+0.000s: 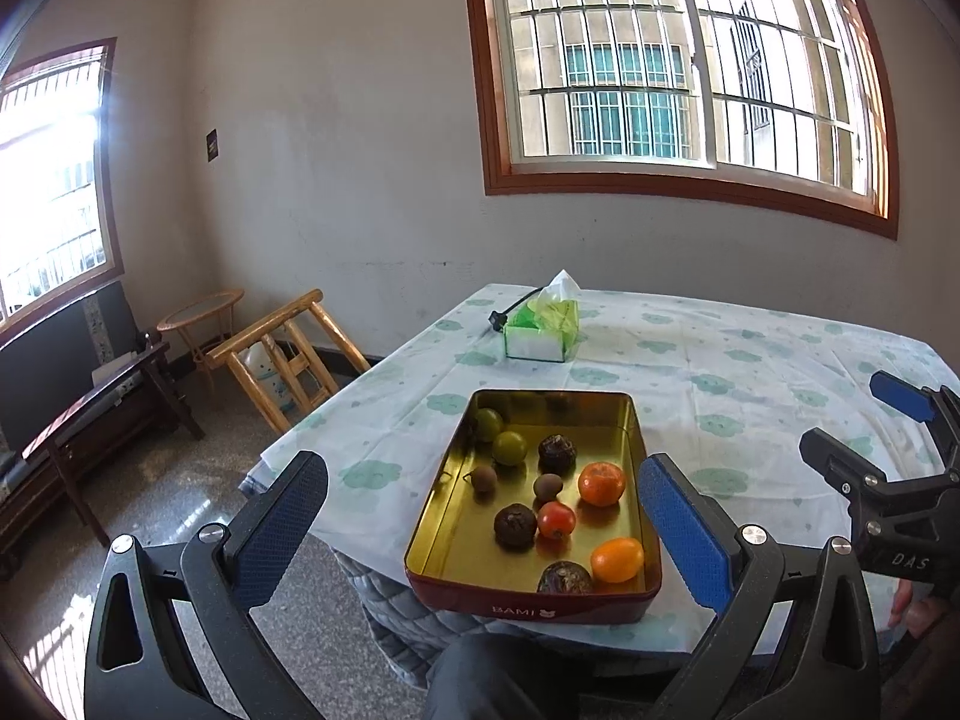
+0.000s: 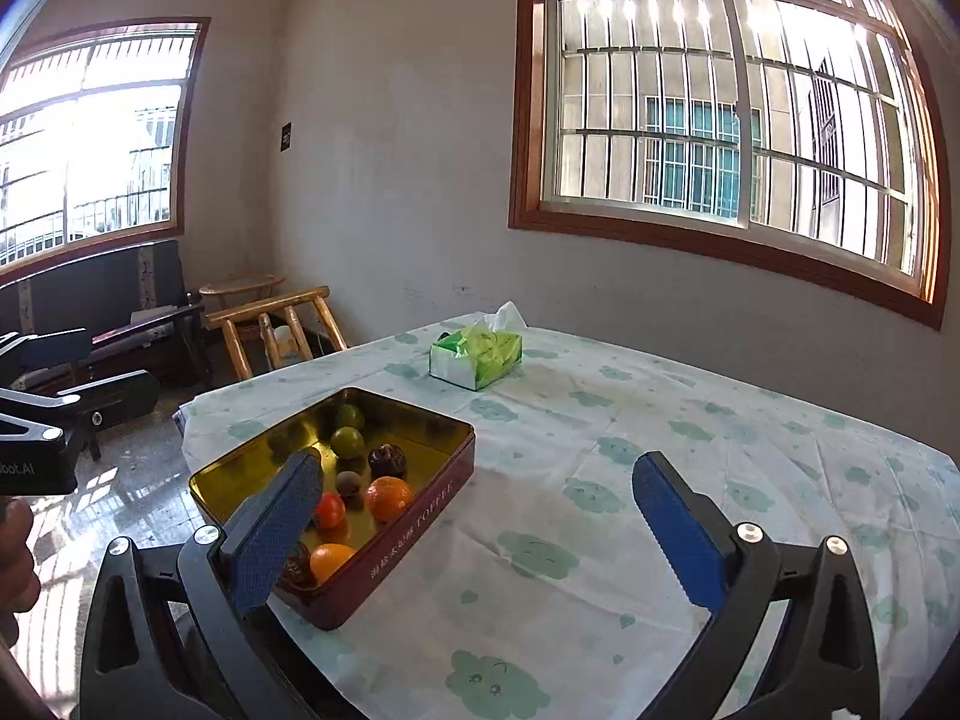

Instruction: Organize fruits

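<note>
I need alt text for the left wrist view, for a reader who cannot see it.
An open tin with a gold inside holds small fruits: green, orange, red and dark brown ones. It sits on a table with a cloud-print cloth, between the open blue fingers of the left gripper. A tissue box stands behind it.

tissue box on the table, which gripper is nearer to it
Hard to call. The tissue box lies well beyond both. The left gripper faces it over the tin; the right gripper has it ahead-left.
</note>
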`<state>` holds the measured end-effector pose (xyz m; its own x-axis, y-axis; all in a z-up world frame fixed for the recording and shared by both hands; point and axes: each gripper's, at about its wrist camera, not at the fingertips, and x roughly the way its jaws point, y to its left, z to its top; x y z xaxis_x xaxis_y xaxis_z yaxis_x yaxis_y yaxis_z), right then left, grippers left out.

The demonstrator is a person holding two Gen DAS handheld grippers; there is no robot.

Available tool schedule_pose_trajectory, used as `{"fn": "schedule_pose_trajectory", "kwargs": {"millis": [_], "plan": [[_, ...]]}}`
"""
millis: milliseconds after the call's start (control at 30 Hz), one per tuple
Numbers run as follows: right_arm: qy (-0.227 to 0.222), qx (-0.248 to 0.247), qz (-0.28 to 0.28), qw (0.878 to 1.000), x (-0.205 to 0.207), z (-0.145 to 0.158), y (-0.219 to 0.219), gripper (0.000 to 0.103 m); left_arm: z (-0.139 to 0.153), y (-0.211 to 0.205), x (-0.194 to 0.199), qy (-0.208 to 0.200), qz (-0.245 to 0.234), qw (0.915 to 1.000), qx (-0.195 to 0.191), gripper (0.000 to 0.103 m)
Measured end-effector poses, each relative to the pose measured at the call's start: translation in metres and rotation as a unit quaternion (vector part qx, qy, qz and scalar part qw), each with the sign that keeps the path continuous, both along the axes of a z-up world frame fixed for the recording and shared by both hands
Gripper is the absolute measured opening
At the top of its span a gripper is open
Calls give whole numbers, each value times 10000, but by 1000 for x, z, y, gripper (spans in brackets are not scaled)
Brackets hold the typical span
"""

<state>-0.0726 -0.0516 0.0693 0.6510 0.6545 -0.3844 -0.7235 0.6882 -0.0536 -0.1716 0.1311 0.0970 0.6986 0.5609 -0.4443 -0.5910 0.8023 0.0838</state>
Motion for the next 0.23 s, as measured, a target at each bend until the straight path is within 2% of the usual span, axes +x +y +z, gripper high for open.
{"fn": "schedule_pose_trajectory", "kwargs": {"millis": [100, 233], "plan": [[417, -267, -242, 9985, 44, -16, -17, 103, -2, 0, 10, 105, 48, 9999, 56, 103], [894, -778, -770, 9900, 110, -45, -51, 103, -2, 4, 22, 207, 61, 9998, -29, 103]]}}
